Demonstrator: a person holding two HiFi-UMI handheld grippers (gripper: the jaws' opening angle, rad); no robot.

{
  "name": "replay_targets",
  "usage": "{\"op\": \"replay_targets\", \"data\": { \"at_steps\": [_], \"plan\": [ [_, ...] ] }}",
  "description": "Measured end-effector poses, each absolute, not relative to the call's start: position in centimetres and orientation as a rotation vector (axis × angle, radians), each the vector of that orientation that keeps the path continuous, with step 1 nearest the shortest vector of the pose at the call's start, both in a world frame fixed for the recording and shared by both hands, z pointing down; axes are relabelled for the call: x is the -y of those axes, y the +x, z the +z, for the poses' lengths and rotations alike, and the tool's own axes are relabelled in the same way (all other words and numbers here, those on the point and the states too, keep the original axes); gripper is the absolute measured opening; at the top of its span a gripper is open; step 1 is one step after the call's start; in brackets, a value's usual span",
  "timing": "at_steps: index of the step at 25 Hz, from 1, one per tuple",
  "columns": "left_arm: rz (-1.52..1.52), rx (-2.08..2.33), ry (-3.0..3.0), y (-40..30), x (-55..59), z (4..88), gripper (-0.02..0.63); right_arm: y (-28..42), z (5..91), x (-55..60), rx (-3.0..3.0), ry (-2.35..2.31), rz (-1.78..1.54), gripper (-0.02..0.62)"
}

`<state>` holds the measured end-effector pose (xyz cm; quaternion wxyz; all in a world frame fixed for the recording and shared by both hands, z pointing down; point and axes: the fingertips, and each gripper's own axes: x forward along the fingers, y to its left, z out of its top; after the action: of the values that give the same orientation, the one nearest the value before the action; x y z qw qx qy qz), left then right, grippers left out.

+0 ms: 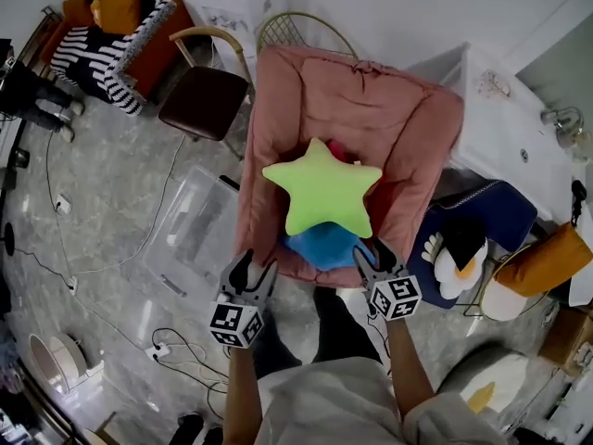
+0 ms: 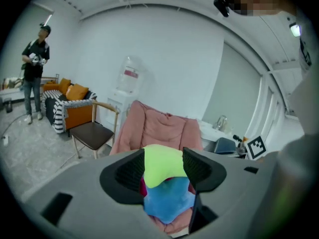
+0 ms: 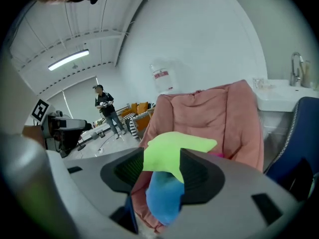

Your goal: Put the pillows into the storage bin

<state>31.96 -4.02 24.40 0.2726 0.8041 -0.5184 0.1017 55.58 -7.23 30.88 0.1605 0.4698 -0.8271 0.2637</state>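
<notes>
Down at the bottom of the head view, both grippers are out in front of the person, level with each other. The left gripper [image 1: 255,269] sits at the front left corner of the armchair [image 1: 357,100] with its jaws well apart and nothing between the pads. Its own view looks through the gap at the pillows beyond. The right gripper [image 1: 372,251] is at the front right. Its jaws are parted too, a little narrower, and its tips are right up against the edge of the blue pillow [image 1: 320,246]. Whether they touch it, I cannot tell, but no pad is pressing on anything.

Now the pillows, all stacked on the pink armchair's seat. The blue pillow is lowest, at the front edge. The green star pillow [image 1: 322,193] lies flat on top of it, one point towards the backrest. A sliver of a red pillow [image 1: 340,150] peeks out behind the star.

Left of the armchair, on the grey floor [image 1: 102,202], there's the clear bin [image 1: 190,235], just beside the chair's side, with no pillow in it. Cables [image 1: 176,346] trail across the floor near it.

To the right, a penguin [image 1: 459,248] toy sits on a dark blue seat [image 1: 491,207], and a white counter [image 1: 510,133] runs behind it. Further back on the left stands a wooden chair [image 1: 202,100] with a brown seat, then an orange sofa [image 1: 111,35] under a striped throw. In the left gripper view, a person [image 2: 34,73] stands by that sofa.
</notes>
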Motion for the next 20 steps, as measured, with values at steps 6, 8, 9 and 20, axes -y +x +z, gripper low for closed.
{"op": "replay_targets", "data": {
  "at_steps": [6, 8, 9, 20],
  "plan": [
    [0.235, 1.364, 2.128, 33.7, 4.9, 30.9, 0.233, 56.1, 35.2, 9.8, 2.39, 1.355, 0.68, 0.221],
    [0.224, 1.345, 2.126, 34.2, 5.1, 33.5, 0.233, 56.0, 37.0, 10.3, 2.392, 1.364, 0.674, 0.231],
    [0.215, 1.342, 2.122, 34.4, 5.3, 34.9, 0.235, 56.0, 37.9, 10.6, 2.393, 1.366, 0.666, 0.237],
    [0.18, 1.22, 2.281, 37.4, 11.2, 44.0, 0.391, 54.3, 46.3, 13.3, 2.447, 1.2, 0.617, 0.511]
  ]
}}
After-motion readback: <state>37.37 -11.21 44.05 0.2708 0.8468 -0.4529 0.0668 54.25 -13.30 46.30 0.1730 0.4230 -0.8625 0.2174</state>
